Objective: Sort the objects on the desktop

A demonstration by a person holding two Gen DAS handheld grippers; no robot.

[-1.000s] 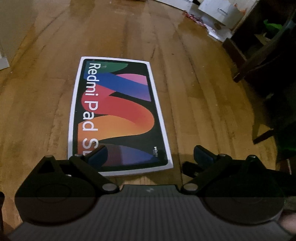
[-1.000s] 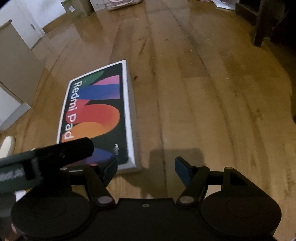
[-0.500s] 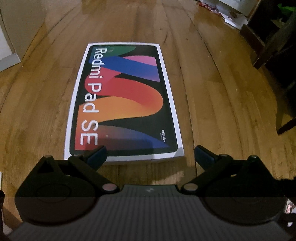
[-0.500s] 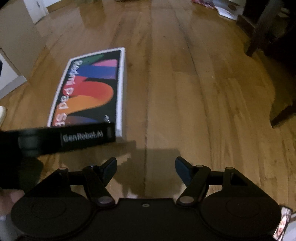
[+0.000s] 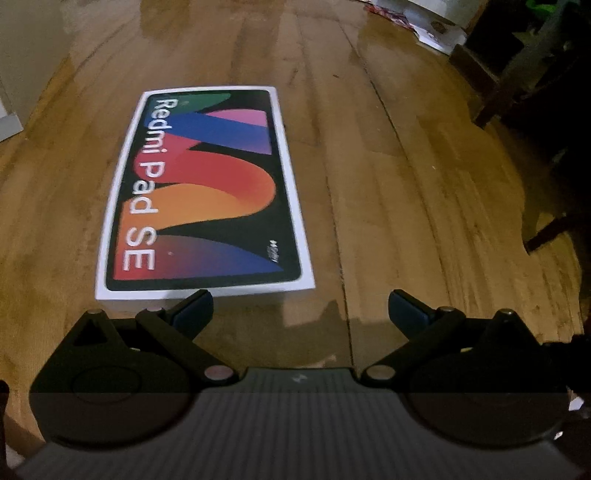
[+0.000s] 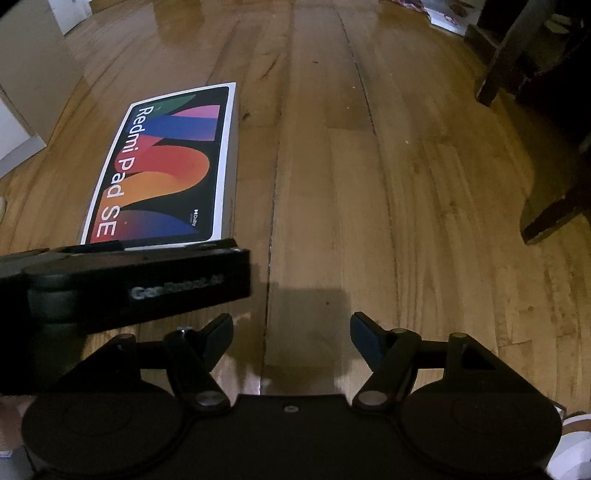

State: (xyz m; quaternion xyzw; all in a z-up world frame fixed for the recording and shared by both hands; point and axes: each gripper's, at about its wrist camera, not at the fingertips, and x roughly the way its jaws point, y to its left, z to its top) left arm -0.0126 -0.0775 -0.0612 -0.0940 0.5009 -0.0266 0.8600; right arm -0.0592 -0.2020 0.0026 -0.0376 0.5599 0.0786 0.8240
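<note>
A flat white tablet box with a colourful lid printed "Redmi Pad SE" lies on the wooden floor. In the left wrist view it is just ahead and left of centre. My left gripper is open and empty, its left fingertip by the box's near edge. In the right wrist view the box lies at the left, with the left gripper's black body crossing in front of its near end. My right gripper is open and empty above bare floor to the right of the box.
Dark wooden furniture legs stand at the right. White boxes and papers lie at the far right. A white skirting and pale wall run along the left. Bare floorboards lie right of the box.
Both grippers have drawn back and shifted right, so the box sits farther ahead and more to the left. The box has not moved and both grippers stay open.
</note>
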